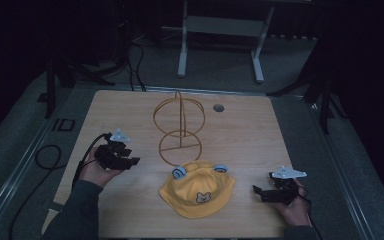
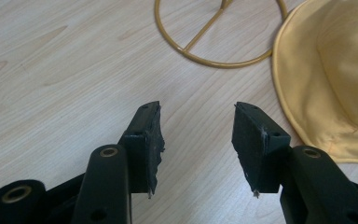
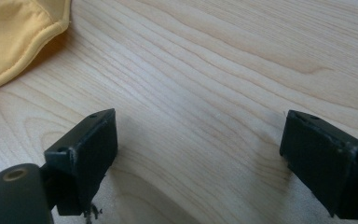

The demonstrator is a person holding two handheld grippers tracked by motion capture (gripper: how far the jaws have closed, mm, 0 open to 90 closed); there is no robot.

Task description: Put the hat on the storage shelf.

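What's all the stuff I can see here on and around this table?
Hat: one, yellow, with blue ears and a small bear patch, near edge of the table, between the two hands.
Wire hat stand: one, golden, ring base just behind the hat, upright globe frame.
Table: one, light wood.
Cable hole: one, grey, far right part of the table.
Metal frame: one, grey, on the floor beyond the table.
Left gripper: one, black, jaws open, left of the hat.
Right gripper: one, black, jaws open wide, right of the hat.
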